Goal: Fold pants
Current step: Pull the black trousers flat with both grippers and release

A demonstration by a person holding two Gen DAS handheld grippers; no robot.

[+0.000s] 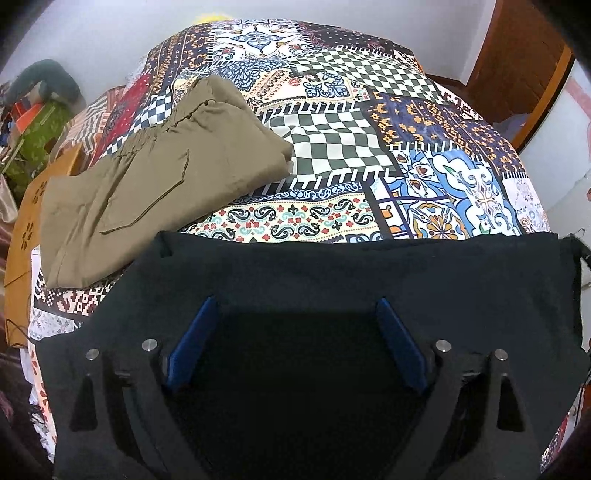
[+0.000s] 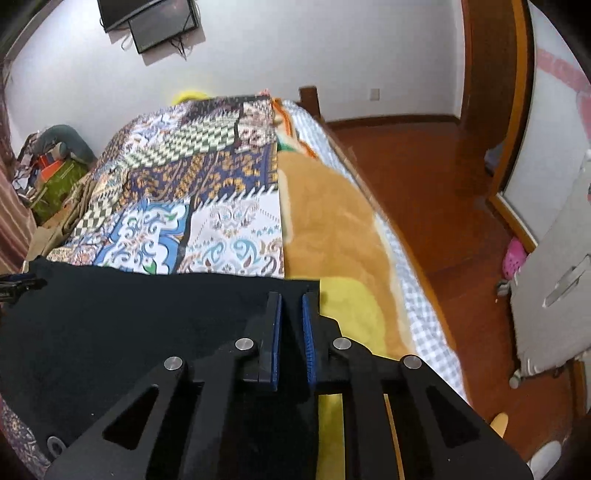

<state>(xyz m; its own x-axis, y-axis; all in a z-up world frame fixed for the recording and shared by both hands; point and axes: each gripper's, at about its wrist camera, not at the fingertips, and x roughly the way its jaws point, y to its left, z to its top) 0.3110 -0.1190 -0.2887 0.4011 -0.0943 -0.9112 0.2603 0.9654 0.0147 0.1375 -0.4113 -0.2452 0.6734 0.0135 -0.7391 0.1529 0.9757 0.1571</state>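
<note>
White walls (image 2: 258, 55) around me; patchwork bedspread (image 1: 369, 147) on bed, wooden floor (image 2: 424, 184), dark screen (image 2: 162, 22) mounted high.

Premises: a bedroom in a home. A bed with a patchwork bedspread (image 1: 332, 147) extends ahead of the jaws. A blanket (image 2: 332, 221) lies right of the right jaws. Wooden floor (image 2: 424, 177) and door frame (image 2: 491, 92) beyond. A wall-mounted screen (image 2: 155, 18) hangs far ahead. Clutter (image 1: 40, 122) sits far left.

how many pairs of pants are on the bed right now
2. Folded khaki cotton pants lie toward the left side of the patchwork bedspread. Black fabric pants are spread along the near edge under both grippers. Others may be hidden outside the views.
</note>
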